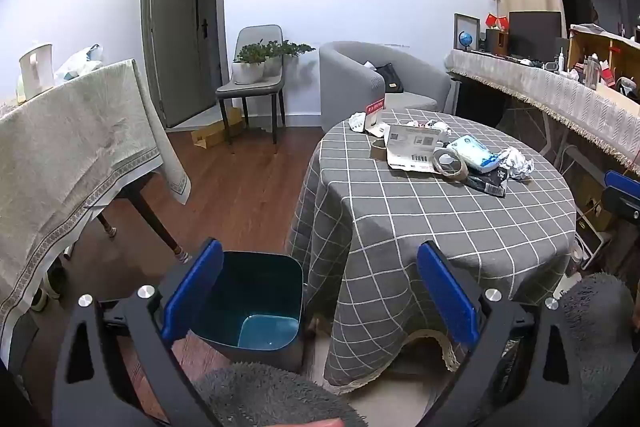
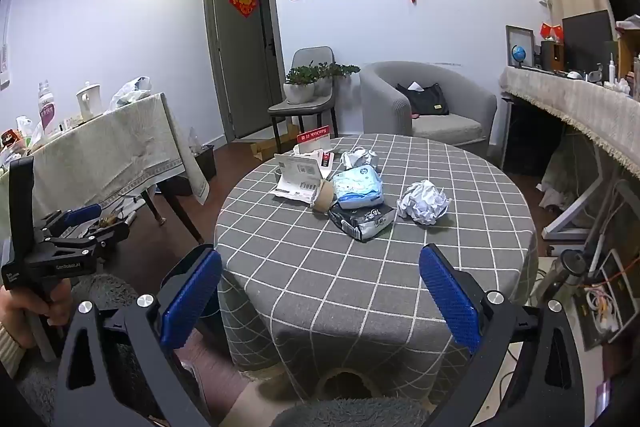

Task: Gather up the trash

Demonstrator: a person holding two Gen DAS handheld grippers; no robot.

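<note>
Trash (one paper ball, two wrappers) litters one round table; both tongs gape empty.

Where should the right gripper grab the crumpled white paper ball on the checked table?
Take the crumpled paper ball across its middle, coming from above and the near side. It sits alone, clear of the wrappers to its left, and looks soft with no handle, so any pinch across it should hold. The right gripper is open.
</note>
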